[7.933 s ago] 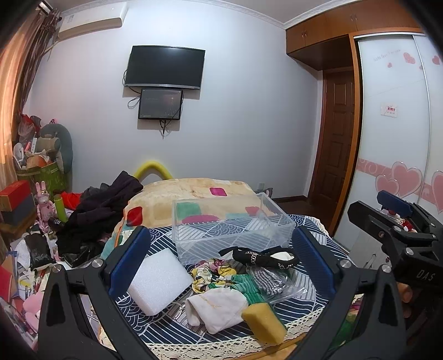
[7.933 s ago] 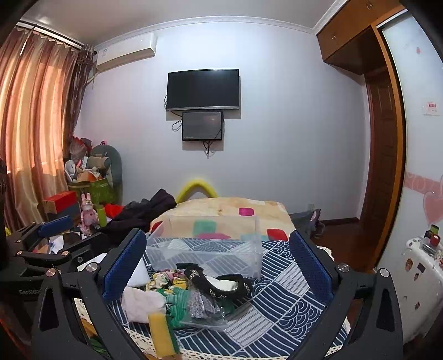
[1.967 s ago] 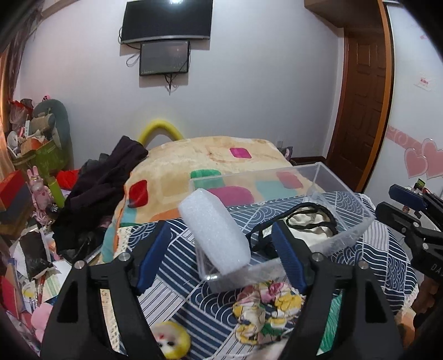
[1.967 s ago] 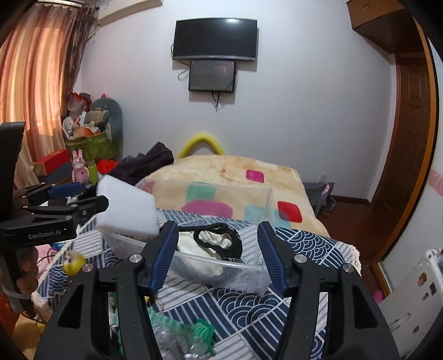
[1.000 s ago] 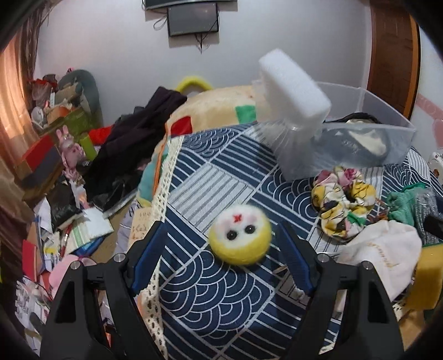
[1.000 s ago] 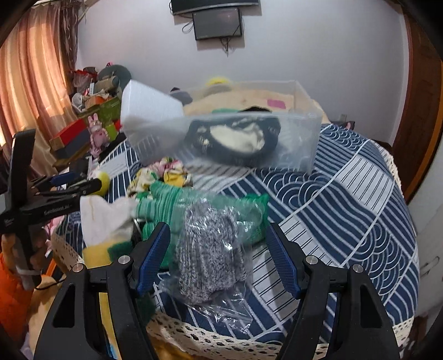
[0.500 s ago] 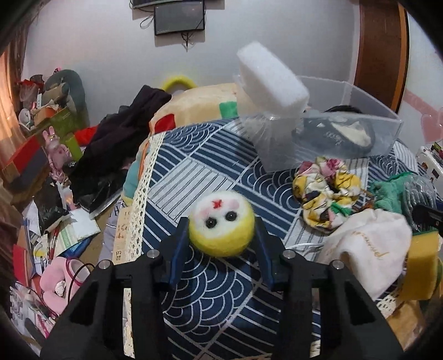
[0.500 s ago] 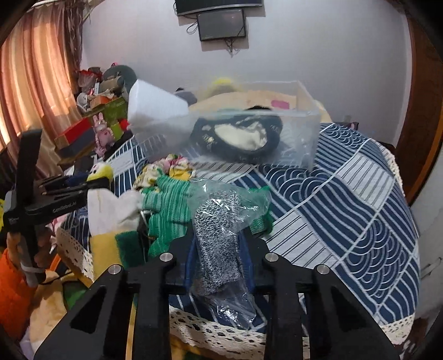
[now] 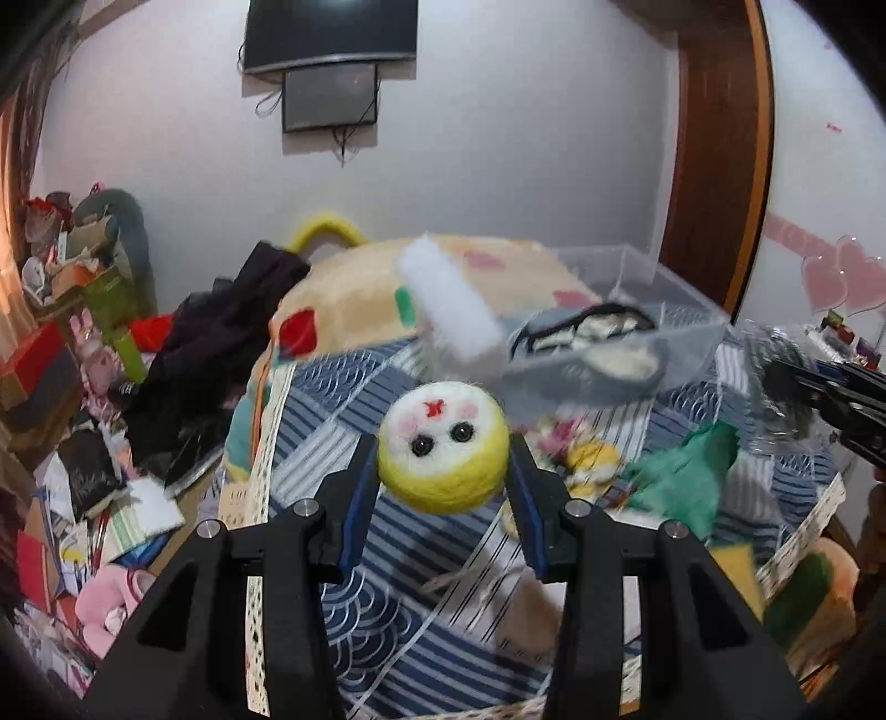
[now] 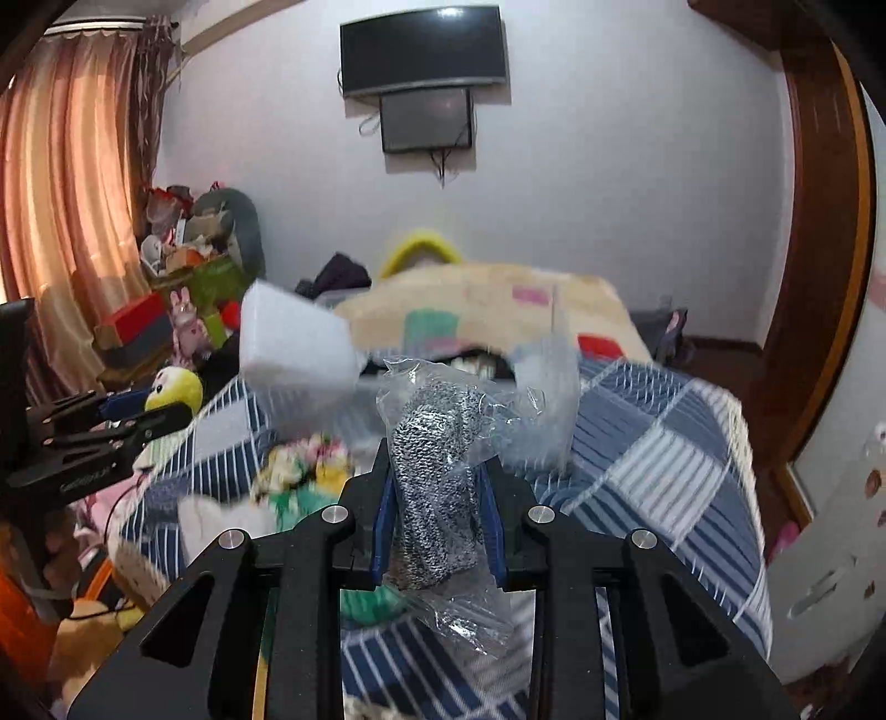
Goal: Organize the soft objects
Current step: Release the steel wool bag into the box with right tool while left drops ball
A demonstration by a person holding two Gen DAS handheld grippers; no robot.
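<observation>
My left gripper (image 9: pixel 443 471) is shut on a yellow and white felt ball toy (image 9: pixel 443 446) with a face and holds it above the bed; the toy also shows in the right wrist view (image 10: pixel 173 389). My right gripper (image 10: pixel 437 498) is shut on a black-and-white knit item in a clear plastic bag (image 10: pixel 437 471), lifted off the bed. A clear plastic bin (image 9: pixel 681 299) stands on the bed ahead, holding a black-trimmed item (image 9: pixel 587 338). A white foam block (image 9: pixel 451 313) leans on the bin's left corner. A floral scrunchie (image 9: pixel 581 448) and a green cloth (image 9: pixel 681 482) lie on the bedspread.
The blue patterned bedspread (image 9: pixel 332 421) has a lace edge at the left. Dark clothes (image 9: pixel 221 332) are piled at the bed's left. Clutter and boxes (image 9: pixel 61 387) cover the floor at left. A wooden door (image 9: pixel 714 166) and a TV (image 9: pixel 332 30) are on the far wall.
Both grippers have risen from the bed with their loads. The left one lifted the felt ball; the right one lifted the bagged knit item. Both views now tilt up toward the bin.
</observation>
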